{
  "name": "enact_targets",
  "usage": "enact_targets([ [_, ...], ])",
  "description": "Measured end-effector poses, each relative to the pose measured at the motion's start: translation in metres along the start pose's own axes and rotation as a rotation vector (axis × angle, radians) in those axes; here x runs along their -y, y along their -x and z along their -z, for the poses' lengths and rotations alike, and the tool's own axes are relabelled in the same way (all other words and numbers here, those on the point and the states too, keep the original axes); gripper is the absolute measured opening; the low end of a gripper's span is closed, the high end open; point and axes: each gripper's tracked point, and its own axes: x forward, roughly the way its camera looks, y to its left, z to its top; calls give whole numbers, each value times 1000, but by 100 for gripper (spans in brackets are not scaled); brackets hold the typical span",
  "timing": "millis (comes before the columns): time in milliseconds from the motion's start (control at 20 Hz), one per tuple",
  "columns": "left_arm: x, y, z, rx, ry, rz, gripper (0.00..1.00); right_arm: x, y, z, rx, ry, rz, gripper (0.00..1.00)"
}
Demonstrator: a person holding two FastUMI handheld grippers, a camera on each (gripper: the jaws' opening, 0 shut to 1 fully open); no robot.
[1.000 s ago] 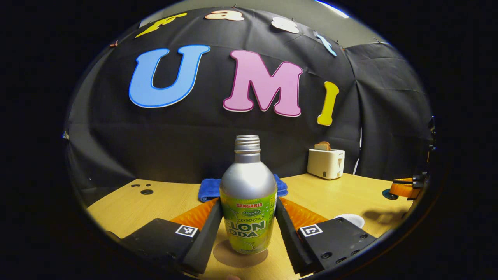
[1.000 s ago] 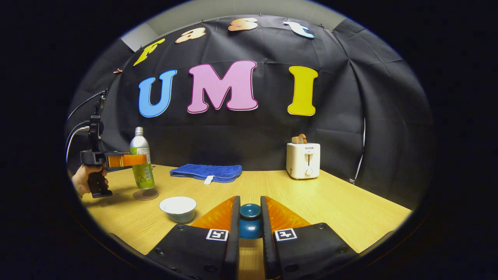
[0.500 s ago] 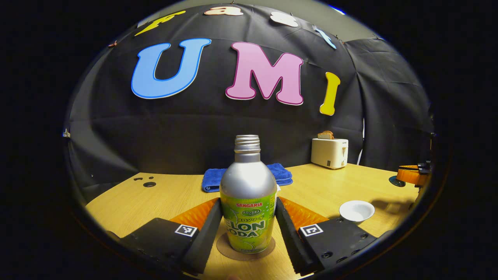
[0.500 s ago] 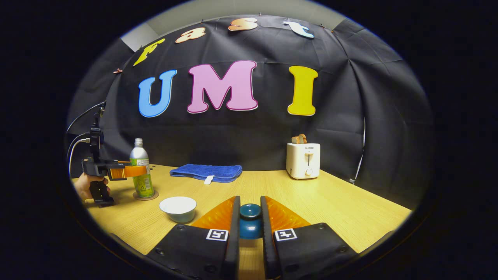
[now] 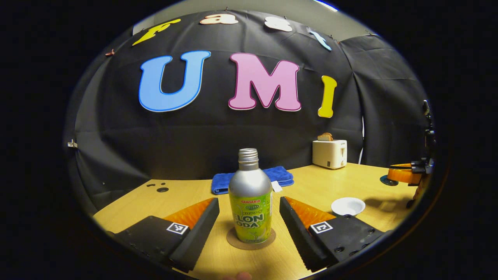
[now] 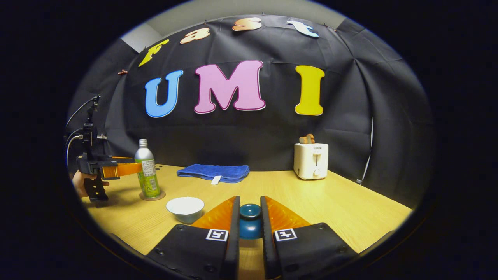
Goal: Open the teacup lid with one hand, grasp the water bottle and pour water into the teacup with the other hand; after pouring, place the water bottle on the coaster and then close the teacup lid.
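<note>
bottle (image 5: 250, 202) upright on coaster (image 5: 251, 238) | left gripper (image 5: 249, 217) spread wide – clear of bottle; right gripper (image 6: 249, 221) clamped on lid (image 6: 249, 221) | cup (image 6: 185, 207) uncovered

In the right gripper view the lid (image 6: 250, 221) sits between the gripper's (image 6: 249, 233) fingers, which hide its lower part, so only the blue knob shows. The hand (image 6: 79, 183) holding the left gripper (image 6: 130, 169) is cut off at the picture's edge. In the left gripper view the bottle (image 5: 251, 202) covers most of the coaster (image 5: 251, 241), and the right gripper (image 5: 404, 175) is cropped at the rim.
</note>
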Motion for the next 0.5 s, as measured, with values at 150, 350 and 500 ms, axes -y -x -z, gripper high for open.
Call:
enact_targets([
  [150, 5, 19, 1, 23, -8, 8, 98, -39, -8, 2, -4, -6, -124, 28],
  [350, 16, 33, 24, -21, 34, 41, 98, -93, -21, 4, -13, -7, -299, 28],
  [500, 11, 35, 27, -3, 46, 31, 98, -113, -35, 7, -16, -7, -350, 29],
])
